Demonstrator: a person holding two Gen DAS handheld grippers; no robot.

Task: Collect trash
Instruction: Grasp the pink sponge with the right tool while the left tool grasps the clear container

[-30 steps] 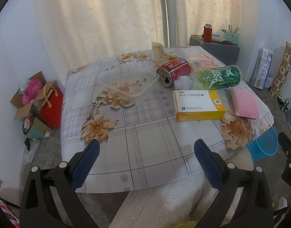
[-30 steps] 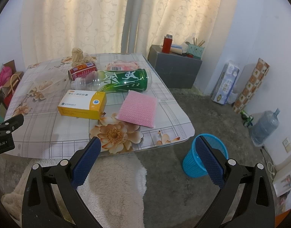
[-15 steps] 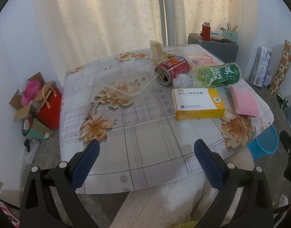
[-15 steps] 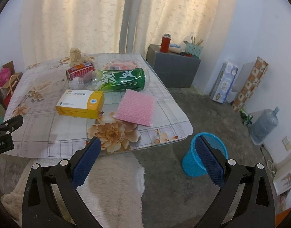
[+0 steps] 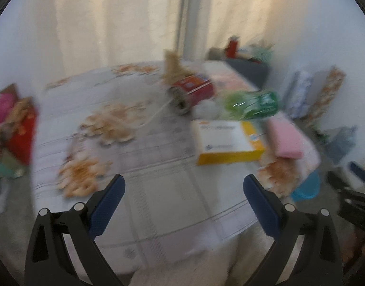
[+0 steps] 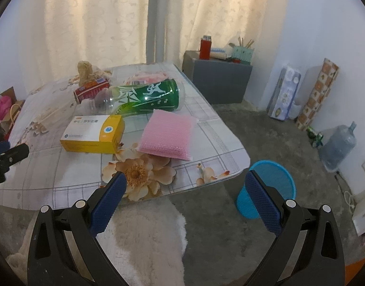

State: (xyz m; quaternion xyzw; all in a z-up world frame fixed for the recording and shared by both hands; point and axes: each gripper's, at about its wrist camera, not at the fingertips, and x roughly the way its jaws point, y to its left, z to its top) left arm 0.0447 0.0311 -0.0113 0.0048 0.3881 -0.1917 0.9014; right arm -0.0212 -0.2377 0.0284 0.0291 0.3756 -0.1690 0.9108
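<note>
on the floral table (image 6: 206,128) sit the yellow box (image 6: 93,132), pink pouch (image 6: 167,134), green bottle (image 6: 146,97) and red can (image 6: 90,90); the blue bin (image 6: 269,188) stands on the floor just off the corner. my left gripper (image 5: 183,197) and right gripper (image 6: 183,195) both gape wide, empty. my left view is blurred, so i could misjudge a reach and nudge the bottle rolling.

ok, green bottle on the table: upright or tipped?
Tipped. The green bottle lies on its side on the table, its clear neck end toward the red can.
</note>
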